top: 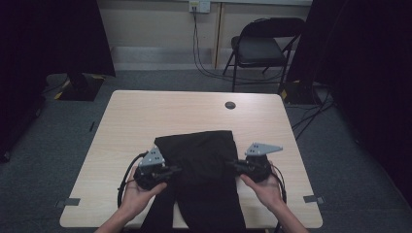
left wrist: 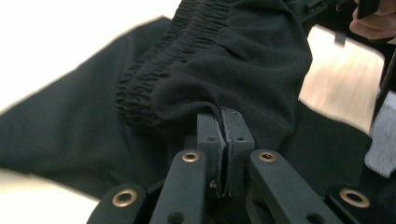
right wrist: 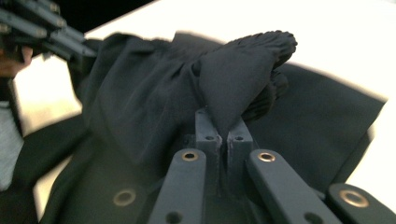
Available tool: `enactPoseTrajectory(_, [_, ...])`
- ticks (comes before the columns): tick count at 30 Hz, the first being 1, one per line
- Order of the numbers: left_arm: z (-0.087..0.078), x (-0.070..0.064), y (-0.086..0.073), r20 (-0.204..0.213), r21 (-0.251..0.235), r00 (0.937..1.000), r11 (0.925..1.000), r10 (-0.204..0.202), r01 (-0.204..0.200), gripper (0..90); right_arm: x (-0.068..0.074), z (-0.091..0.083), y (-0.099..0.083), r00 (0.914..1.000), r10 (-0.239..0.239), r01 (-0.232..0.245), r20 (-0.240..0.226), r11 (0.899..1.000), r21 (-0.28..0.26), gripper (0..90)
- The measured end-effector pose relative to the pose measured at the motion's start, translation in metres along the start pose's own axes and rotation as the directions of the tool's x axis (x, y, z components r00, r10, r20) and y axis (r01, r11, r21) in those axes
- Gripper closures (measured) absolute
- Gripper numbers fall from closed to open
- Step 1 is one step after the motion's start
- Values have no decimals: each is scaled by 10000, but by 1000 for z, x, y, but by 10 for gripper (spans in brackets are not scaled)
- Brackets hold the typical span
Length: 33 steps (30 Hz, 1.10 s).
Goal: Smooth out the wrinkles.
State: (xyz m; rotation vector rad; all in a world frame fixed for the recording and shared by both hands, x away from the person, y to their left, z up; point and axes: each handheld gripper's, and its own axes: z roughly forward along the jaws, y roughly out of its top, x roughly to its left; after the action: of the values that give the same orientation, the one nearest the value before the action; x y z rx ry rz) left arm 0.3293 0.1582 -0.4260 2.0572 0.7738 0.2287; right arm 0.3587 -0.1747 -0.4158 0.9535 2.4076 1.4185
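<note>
lab/studio; black curtains; folding chair; cables; carpet

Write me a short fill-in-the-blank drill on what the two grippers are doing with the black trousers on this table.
1. The black trousers lie on a light ____ table.
2. The left gripper has its jaws ____ on a fold of the cloth.
3. The right gripper pinches the cloth near the gathered ____ waistband.
4. Behind the table stands a folding ____.

Missing words: wooden; shut; elastic; chair
</note>
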Motion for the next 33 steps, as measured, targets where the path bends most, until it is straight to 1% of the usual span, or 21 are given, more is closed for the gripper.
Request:
enactPoseTrajectory(2, [10, -3, -9, 45, 450, 9999, 9989, -97, 95, 876, 6, 4, -15, 9998, -204, 204, -15, 9982, 568, 874])
enactPoseTrajectory(3, [22, -7, -17, -165, 929, 9998, 9956, 86, -70, 876, 7, 6, -20, 9998, -208, 211, -35, 9967, 778, 874])
enactPoseTrajectory(5, [35, -11, -25, 12, 1437, 9999, 9895, -159, 156, 876, 6, 16, -34, 10000, -46, 55, -68, 9920, 1260, 874])
enactPoseTrajectory(6, [39, -13, -27, -25, 1686, 10000, 9856, 89, -83, 876, 6, 20, -40, 9999, 77, -62, -96, 9892, 1466, 873])
enactPoseTrajectory(7, [42, -14, -27, -57, 1721, 9997, 9848, 235, -221, 876, 6, 24, -44, 9999, 80, -54, -153, 9862, 1655, 872])
enactPoseTrajectory(8, [44, -13, -27, -92, 1779, 9998, 9839, 178, -159, 876, 6, 26, -48, 9999, -70, 91, -124, 9839, 1783, 873])
enactPoseTrajectory(9, [47, -10, -29, -287, 2018, 9996, 9794, 23, 35, 876, 4, 27, -50, 10000, -22, 24, -16, 9831, 1831, 873])
enactPoseTrajectory(10, [50, -9, -31, -372, 2185, 9993, 9758, 26, 56, 877, 1, 28, -52, 9996, 278, -262, -68, 9838, 1776, 872])
enactPoseTrajectory(11, [52, -6, -34, -340, 2164, 9994, 9763, 7, 67, 876, 0, 29, -53, 9996, 285, -275, -24, 9818, 1878, 873])
enactPoseTrajectory(12, [53, -4, -34, -304, 2171, 9995, 9760, -100, 163, 876, 0, 33, -56, 9998, 176, -185, 61, 9766, 2142, 872])
enactPoseTrajectory(13, [54, -3, -34, -375, 2135, 9993, 9768, -69, 147, 876, 1, 38, -59, 9999, 99, -120, 97, 9693, 2457, 870])
enactPoseTrajectory(14, [56, 0, -33, -572, 2014, 9983, 9795, 90, 27, 876, 1, 42, -60, 9999, -18, -13, 123, 9676, 2524, 866])
enactPoseTrajectory(17, [61, 14, -30, -801, 1793, 9967, 9838, 124, 22, 876, -4, 51, -56, 9992, -45, -51, 400, 9716, 2366, 864])
enactPoseTrajectory(19, [67, 26, -25, -1023, 1723, 9946, 9850, 173, 6, 876, -12, 57, -52, 9983, 114, -239, 578, 9750, 2209, 865])
enactPoseTrajectory(22, [81, 49, -12, -1572, 1625, 9873, 9867, 225, 34, 876, -24, 71, -42, 9955, 48, -239, 943, 9791, 2020, 866])
enactPoseTrajectory(24, [90, 63, -4, -1844, 1552, 9826, 9879, 221, 69, 876, -33, 79, -36, 9944, 26, -236, 1056, 9799, 1979, 866])
enactPoseTrajectory(26, [102, 79, 7, -2131, 1470, 9770, 9888, 64, 256, 876, -46, 89, -29, 9922, 187, -417, 1230, 9814, 1873, 867])
enactPoseTrajectory(28, [114, 94, 18, -2408, 1588, 9699, 9873, 354, 34, 875, -60, 99, -21, 9888, 332, -586, 1452, 9829, 1747, 867])
enactPoseTrajectory(30, [123, 108, 28, -2668, 1624, 9633, 9866, 290, 153, 875, -73, 108, -14, 9843, 438, -712, 1708, 9849, 1575, 867])
enactPoseTrajectory(31, [128, 114, 33, -2718, 1706, 9621, 9851, 238, 239, 874, -79, 113, -11, 9825, 497, -773, 1795, 9856, 1503, 867])
enactPoseTrajectory(33, [134, 122, 38, -2736, 1605, 9614, 9869, 282, 167, 873, -89, 120, -4, 9769, 214, -539, 2125, 9875, 1481, 867])
